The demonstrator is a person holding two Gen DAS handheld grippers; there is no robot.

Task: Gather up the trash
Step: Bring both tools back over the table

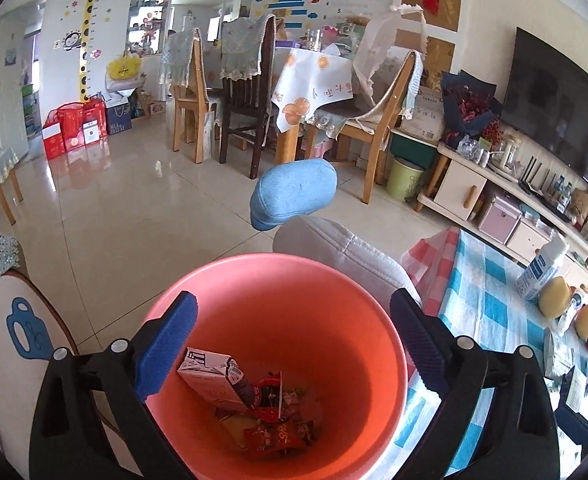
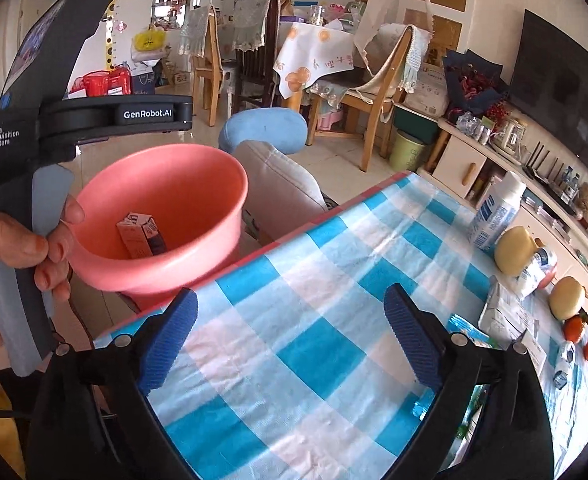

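Note:
A salmon-pink bin (image 1: 278, 280) stands beside the checked table; it also shows in the right wrist view (image 2: 198, 168). Inside lie a small milk carton (image 1: 214, 376) and red snack wrappers (image 1: 278, 436); the carton shows in the right wrist view too (image 2: 142, 234). My left gripper (image 1: 294, 344) is open and empty, directly above the bin's mouth. My right gripper (image 2: 290, 336) is open and empty over the blue-and-white checked tablecloth (image 2: 317, 280). The left tool's body (image 2: 54, 120) and the hand holding it show at the left of the right wrist view.
On the table's right side are a white-and-blue carton (image 2: 493, 216), two yellow round fruits (image 2: 513, 250), small orange fruits (image 2: 573, 328), paper packets (image 2: 505, 316). A grey chair with a blue headrest (image 2: 262, 128) stands behind the bin. Dining chairs, TV cabinet (image 2: 493, 152) lie farther back.

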